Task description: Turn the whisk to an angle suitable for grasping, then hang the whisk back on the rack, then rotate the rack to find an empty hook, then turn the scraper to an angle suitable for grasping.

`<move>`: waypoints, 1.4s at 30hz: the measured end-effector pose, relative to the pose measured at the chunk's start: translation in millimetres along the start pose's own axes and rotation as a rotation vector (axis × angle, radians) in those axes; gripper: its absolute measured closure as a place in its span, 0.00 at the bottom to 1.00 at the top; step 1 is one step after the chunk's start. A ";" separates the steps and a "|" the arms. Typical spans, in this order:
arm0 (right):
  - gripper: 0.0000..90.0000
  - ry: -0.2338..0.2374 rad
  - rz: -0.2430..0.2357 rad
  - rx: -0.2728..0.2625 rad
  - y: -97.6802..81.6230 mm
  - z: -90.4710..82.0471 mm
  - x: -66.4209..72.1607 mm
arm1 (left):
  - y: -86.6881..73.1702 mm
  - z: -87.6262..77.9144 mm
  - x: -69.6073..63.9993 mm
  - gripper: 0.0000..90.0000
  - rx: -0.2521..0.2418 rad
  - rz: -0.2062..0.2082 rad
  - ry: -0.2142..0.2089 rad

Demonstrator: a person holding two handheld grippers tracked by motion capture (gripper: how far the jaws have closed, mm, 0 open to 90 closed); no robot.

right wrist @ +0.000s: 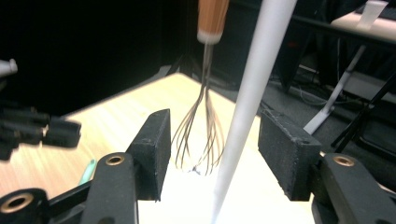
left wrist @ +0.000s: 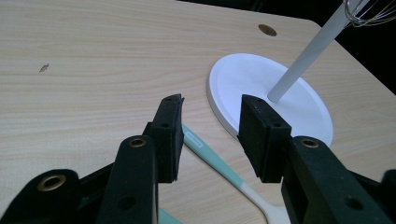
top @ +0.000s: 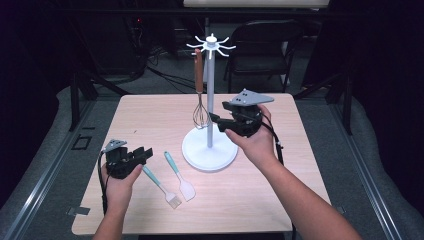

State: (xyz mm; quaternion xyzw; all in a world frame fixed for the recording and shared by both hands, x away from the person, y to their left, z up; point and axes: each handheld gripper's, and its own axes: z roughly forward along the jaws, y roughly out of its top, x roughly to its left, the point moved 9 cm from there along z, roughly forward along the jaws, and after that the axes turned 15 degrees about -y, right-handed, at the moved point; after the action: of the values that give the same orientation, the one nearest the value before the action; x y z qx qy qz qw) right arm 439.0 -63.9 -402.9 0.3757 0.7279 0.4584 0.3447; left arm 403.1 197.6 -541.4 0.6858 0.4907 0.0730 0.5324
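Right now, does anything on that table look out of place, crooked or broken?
Nothing stands out. The whisk hangs straight from a hook of the white stand, which is upright. The spatula and the brush lie flat, side by side on the table. No spill or damage shows.

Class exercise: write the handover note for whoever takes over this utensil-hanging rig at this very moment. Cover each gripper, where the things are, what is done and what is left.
Right gripper: open, nothing held, beside the stand's pole.
Left gripper: open, empty, low over the table above the teal utensils.
Whisk: hangs from a hook of the white stand.
Brush and spatula: flat on the table, in front of the stand's base.
Done: whisk hung.
Left: probably pick up and hang the brush and the spatula.
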 end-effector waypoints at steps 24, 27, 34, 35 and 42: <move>0.65 0.104 -0.058 0.171 -77.1 36.1 57.5 | -0.8 -3.3 3.5 0.66 -0.002 -0.012 0.007; 0.66 0.108 -0.067 0.182 -84.0 39.3 61.2 | -0.9 -3.5 3.9 0.66 -0.002 -0.011 0.007; 0.67 0.117 -0.061 0.207 -96.1 46.0 68.9 | -1.3 -3.4 3.3 0.66 0.004 -0.007 0.005; 0.67 0.123 -0.060 0.214 -98.5 46.7 70.6 | -1.0 -2.8 3.5 0.66 -0.002 -0.006 0.008; 0.67 0.156 -0.041 0.256 -112.6 53.6 82.2 | -1.9 -2.3 4.0 0.66 0.000 -0.008 0.009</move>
State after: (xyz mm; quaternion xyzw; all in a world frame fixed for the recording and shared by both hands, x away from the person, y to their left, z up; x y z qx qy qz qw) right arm 418.9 -4.5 -538.5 0.3650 0.8126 0.3824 0.2454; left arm 402.6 202.0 -543.6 0.6837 0.4957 0.0739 0.5305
